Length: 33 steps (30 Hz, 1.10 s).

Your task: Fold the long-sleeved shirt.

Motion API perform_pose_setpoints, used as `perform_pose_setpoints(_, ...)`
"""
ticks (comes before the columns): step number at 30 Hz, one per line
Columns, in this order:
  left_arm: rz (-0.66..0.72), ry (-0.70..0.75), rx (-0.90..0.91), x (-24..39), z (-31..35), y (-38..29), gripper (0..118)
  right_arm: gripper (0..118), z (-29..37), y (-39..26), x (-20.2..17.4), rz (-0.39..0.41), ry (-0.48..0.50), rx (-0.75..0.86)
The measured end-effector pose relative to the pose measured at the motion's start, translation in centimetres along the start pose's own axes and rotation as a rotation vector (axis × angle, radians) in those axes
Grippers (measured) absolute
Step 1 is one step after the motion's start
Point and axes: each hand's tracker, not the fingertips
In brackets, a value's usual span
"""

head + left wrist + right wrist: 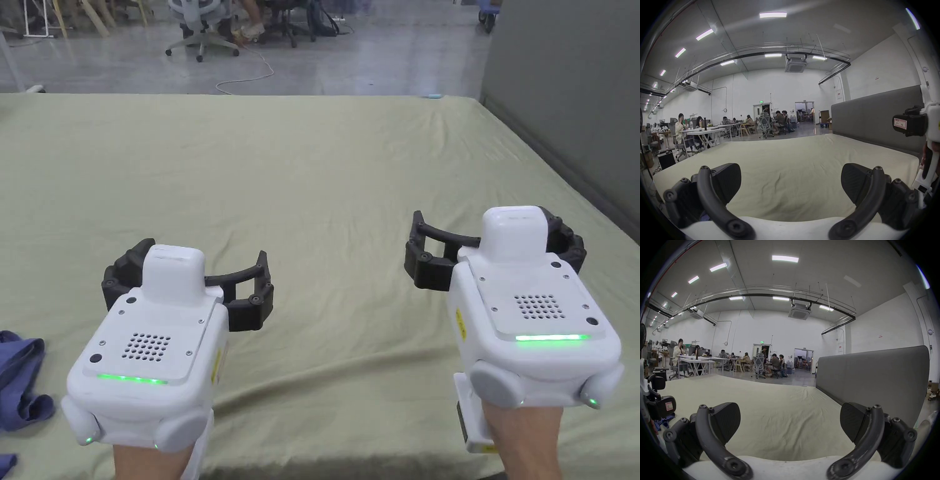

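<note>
- Head view shows your left tongs [187, 284] and your right tongs [494, 250] held above the bed [325, 181], both with the jaws wide apart and nothing between them.
- The shirt [22, 381] lies at the near left edge of the bed, just left of your left hand. It is a crumpled heap of blue cloth, not spread out, and only a part of it is visible.
- In my judgement the folding is not yet started: no sleeve is laid in and no fold is made. You need first to take the shirt, bring it to the middle and flatten it.
- The bed is covered by a pale green sheet, matte and soft, with shallow wrinkles.
- Your tongs are of black hard plastic with curved arms and broad ribbed pads [728, 181]; the housings are smooth and white.
- A grey padded headboard [872, 379] stands along the right side of the bed.
</note>
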Motion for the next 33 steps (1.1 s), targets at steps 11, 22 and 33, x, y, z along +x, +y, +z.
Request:
perform_pose_setpoints(11,-0.007,-0.013,-0.009,0.15,0.06,-0.04,118,118,-0.05,-0.5,-0.14,0.012,0.015,-0.02)
perform_pose_setpoints(22,0.01,0.008,-0.018,-0.32,0.58,0.01,118,118,0.43,-0.39,-0.12,0.006,0.024,-0.015)
perform_pose_setpoints(33,-0.005,0.006,-0.017,0.23,0.63,0.2,118,118,0.65,-0.77,0.23,0.003,0.034,-0.034)
